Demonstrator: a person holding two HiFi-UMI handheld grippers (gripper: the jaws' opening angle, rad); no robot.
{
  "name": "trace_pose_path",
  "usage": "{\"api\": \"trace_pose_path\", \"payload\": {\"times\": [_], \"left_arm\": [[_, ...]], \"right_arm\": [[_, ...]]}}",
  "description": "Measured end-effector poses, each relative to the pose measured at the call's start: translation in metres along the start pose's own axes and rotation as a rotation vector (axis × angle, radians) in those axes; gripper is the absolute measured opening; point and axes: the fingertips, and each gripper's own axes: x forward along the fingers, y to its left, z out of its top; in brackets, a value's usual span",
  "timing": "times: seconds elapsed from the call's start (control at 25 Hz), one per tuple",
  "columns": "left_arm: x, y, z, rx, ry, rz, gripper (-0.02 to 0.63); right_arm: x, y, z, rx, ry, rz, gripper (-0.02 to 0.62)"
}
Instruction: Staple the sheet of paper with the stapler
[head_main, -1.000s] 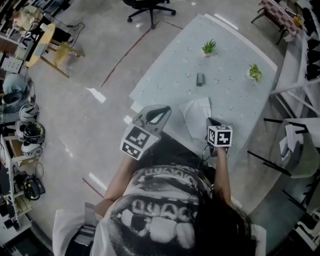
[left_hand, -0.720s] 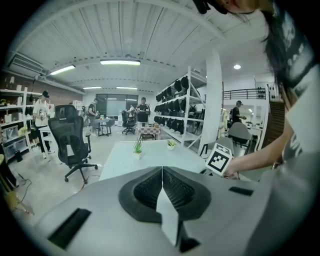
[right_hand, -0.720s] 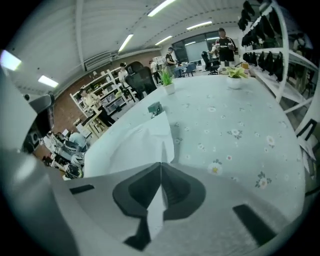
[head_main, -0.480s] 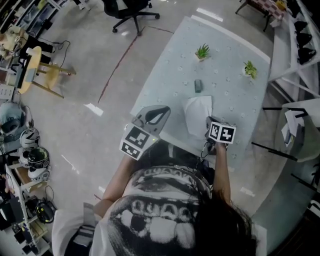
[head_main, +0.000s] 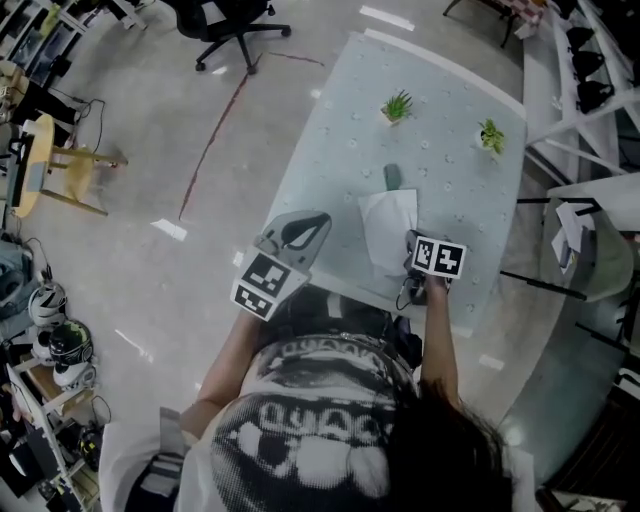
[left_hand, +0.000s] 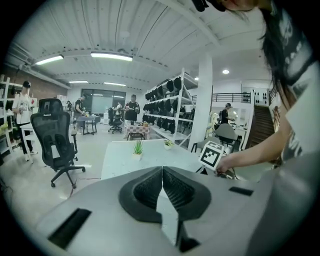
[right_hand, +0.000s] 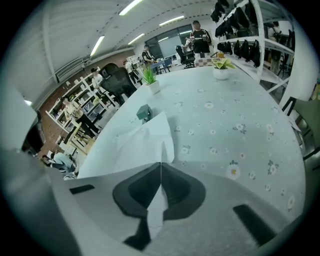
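Partly behind the sheet of paper (right_hand: 142, 142) sits the stapler (right_hand: 144, 113); right claw (right_hand: 160, 164) pinches the sheet's corner, left claw (left_hand: 162, 169) closed, empty.

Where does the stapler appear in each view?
Head view: stapler upper centre, just beyond the sheet of paper.
Left gripper view: not visible.
Right gripper view: stapler left of centre, behind the paper.
Shared landmark: the left potted plant.
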Motion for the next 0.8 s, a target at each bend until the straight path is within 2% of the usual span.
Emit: {"api": "trace_pose_path", "payload": {"times": [0.4, 0.6, 0.8], "left_arm": [[-0.002, 0.023, -0.006, -0.029, -0.031, -0.031, 0.005], [-0.004, 0.036, -0.008, -0.055, -0.043, -0.023, 0.005], [-0.001, 0.044, -0.012, -0.083, -0.061, -0.023, 0.005]], "right_arm": [[0.008, 0.009, 0.001, 0.049, 0.033, -0.042, 0.011], [0.006, 0.008, 0.002, 0.136, 0.036, -0.03, 0.011], [0.005, 0.009, -0.002, 0.102, 0.076, -0.036, 0.011]]}}
